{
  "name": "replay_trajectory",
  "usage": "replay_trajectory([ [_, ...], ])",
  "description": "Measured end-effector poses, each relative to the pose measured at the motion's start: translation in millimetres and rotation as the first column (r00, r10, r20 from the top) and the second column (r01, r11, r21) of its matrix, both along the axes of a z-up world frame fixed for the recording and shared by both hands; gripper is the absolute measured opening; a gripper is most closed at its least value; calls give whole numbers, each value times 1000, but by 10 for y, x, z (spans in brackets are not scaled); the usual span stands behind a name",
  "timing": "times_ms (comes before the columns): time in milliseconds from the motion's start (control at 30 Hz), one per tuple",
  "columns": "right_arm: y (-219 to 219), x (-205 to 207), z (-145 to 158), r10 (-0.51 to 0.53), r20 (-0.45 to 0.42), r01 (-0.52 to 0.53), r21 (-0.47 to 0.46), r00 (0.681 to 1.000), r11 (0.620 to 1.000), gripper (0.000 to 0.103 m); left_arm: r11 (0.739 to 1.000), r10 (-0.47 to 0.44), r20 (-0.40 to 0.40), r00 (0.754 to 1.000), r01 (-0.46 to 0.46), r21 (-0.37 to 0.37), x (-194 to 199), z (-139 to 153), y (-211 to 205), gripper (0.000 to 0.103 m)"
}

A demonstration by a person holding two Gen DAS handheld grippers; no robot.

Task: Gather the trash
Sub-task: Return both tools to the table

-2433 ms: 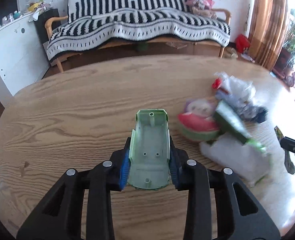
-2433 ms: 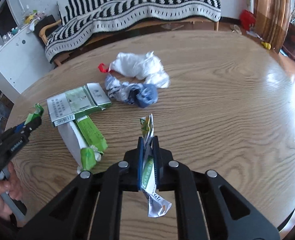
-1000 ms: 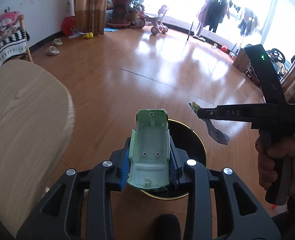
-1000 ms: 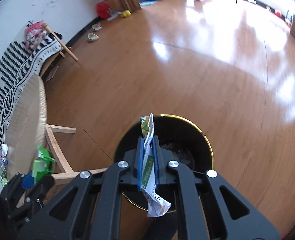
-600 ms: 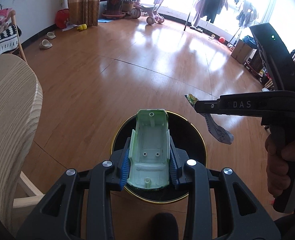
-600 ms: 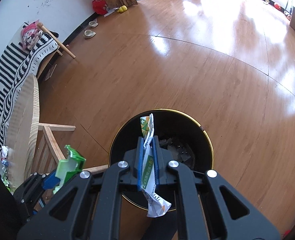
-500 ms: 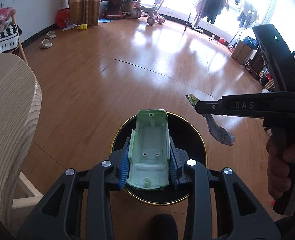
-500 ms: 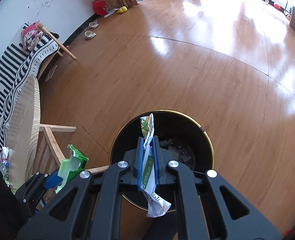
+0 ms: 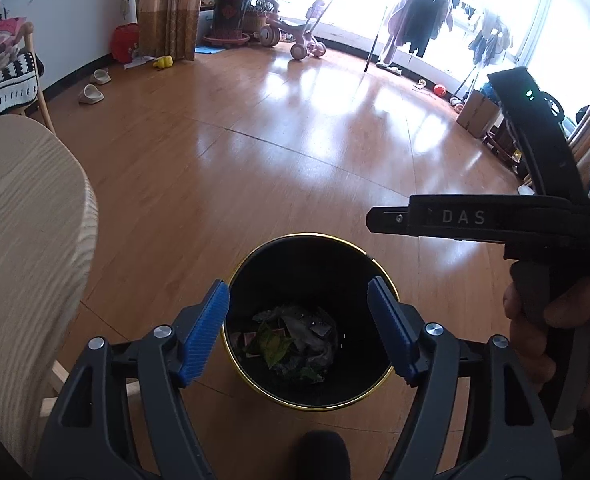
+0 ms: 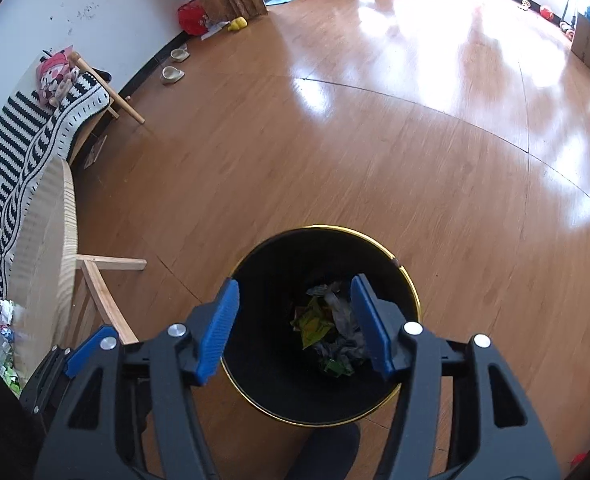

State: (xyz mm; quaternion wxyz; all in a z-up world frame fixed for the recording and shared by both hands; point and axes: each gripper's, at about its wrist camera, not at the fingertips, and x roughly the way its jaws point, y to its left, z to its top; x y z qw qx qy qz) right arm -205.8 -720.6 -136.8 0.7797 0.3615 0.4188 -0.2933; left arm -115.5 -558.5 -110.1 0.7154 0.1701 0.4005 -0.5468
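Both grippers hang over the black, gold-rimmed trash bin on the wooden floor. The left gripper has its blue fingers spread wide apart, holding nothing, and so does the right gripper. Crumpled trash lies at the bin's bottom. The tabletop edge stands just beside the bin.

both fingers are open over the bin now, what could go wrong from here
1. The left gripper and right gripper hang over the same black bin, so they could knock together when pulling away.
2. The wooden table edge sits close on the left; swinging back for more trash could clip it.
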Motion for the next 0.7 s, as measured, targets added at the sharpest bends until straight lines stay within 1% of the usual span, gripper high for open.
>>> replay_trajectory([
  [133,135,140,176,22,17,-21,-43,1000,999,60,998,41,20,999,-40,-46,78,239,284,87],
  [167,204,205,239,34,23,-33,-61,999,998,61,996,67,31,997,-65,-60,132,336,419,91],
  [200,265,258,288,45,27,-43,-74,999,996,64,994,86,38,996,-84,-69,170,393,503,93],
  [267,487,460,441,90,47,-85,-107,995,991,65,986,146,58,988,-140,-92,305,563,766,94],
  [367,843,781,619,167,78,-156,-132,983,979,68,962,262,95,960,-251,-112,584,811,1245,95],
  [433,1205,1094,753,244,97,-228,-151,965,962,69,932,355,122,927,-342,-117,813,948,1638,96],
  [467,1355,1217,795,276,102,-258,-157,956,953,69,922,383,129,915,-370,-115,885,988,1768,96],
  [500,1484,1330,829,303,107,-284,-161,947,945,69,902,429,136,893,-416,-112,1004,1021,1998,96],
  [533,1698,1502,877,348,115,-327,-166,930,930,69,881,472,138,871,-460,-109,1112,1053,2216,96],
  [567,1857,1629,913,380,121,-359,-168,917,918,69,859,512,138,848,-501,-107,1213,1079,2430,96],
  [600,2022,1763,948,413,130,-391,-168,901,905,69,830,557,138,819,-548,-103,1326,1105,2675,96],
  [667,2441,2072,1021,493,148,-470,-164,857,867,69,783,622,131,772,-614,-101,1509,1148,3105,96],
  [700,2648,2207,1055,530,153,-507,-165,834,846,69,750,662,129,739,-654,-99,1618,1164,3385,96],
])
